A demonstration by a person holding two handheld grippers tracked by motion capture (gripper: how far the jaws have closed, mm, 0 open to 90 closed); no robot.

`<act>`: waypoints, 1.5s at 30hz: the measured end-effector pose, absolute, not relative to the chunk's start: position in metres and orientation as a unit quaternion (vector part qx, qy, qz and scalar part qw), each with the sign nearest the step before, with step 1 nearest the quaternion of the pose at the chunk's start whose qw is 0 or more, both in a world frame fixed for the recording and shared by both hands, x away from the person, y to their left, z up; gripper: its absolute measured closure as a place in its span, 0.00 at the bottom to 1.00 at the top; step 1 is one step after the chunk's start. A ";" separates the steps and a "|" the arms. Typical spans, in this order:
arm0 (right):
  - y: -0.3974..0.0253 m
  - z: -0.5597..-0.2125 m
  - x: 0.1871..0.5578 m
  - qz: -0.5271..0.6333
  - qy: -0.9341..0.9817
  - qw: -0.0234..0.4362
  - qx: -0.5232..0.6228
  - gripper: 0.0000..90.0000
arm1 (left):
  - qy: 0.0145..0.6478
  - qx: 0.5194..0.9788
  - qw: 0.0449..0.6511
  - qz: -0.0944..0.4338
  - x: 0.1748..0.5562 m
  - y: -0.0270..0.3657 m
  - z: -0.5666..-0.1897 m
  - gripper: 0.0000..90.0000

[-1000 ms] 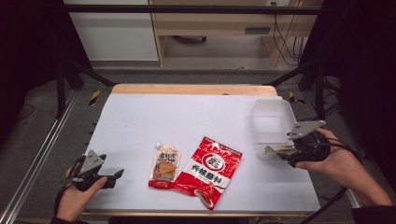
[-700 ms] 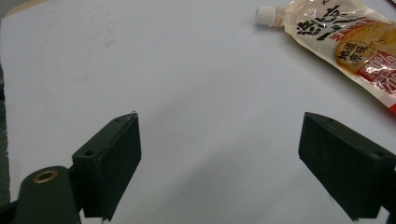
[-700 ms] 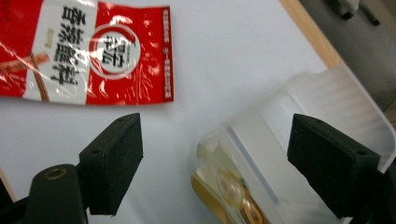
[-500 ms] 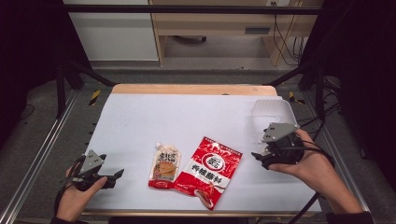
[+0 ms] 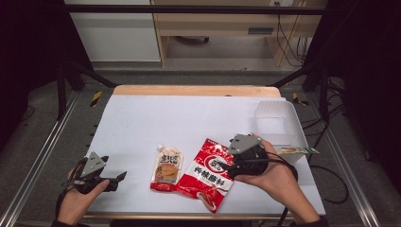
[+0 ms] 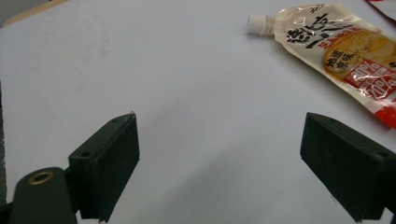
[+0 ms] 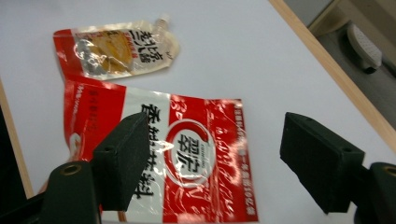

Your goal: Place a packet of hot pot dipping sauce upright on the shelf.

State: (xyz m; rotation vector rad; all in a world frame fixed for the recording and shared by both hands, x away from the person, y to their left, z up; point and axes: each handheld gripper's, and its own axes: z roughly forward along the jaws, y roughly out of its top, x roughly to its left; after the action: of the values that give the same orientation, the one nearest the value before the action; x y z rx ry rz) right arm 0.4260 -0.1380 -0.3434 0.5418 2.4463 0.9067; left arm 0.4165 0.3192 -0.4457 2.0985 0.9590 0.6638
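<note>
Near edge: left gripper [image 5: 118, 178] rests low on the white table [image 5: 189, 118], jaws wide apart and empty, parked out of the way, just short of the small cream spouted sauce pouch [image 6: 345, 51]. Right gripper [image 7: 224, 158] hovers over the top edge of the large glossy red-and-white seasoning packet [image 5: 205, 172], jaws spread, nothing clamped, likely lining up a grab since the packet lies flat beside the pouch. Farther back right, a translucent plastic bin [image 5: 279, 125] waits, probably the drop spot.
</note>
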 end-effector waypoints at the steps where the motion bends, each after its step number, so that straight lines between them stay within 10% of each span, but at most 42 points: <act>1: -0.134 -0.346 0.426 0.334 0.892 0.234 0.196 0.28 | 0.371 0.815 0.363 0.259 0.416 0.319 -0.445 0.13; 19: -0.042 -0.397 0.472 0.356 0.876 0.203 0.255 0.15 | 0.362 0.820 0.367 0.250 0.417 0.317 -0.447 0.12; 30: -0.002 -0.434 0.506 0.344 0.884 0.150 0.278 0.47 | 0.367 0.819 0.365 0.248 0.417 0.317 -0.449 0.12; 45: 0.009 -0.465 0.528 0.326 0.888 0.111 0.305 0.57 | 0.364 0.821 0.363 0.247 0.418 0.316 -0.449 0.12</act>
State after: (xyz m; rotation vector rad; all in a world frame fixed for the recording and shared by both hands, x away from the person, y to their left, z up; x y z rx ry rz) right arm 0.5283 0.0093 -0.4646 0.8971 2.6072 0.9588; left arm 0.4178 0.3162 -0.4492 2.1132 0.9379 0.6350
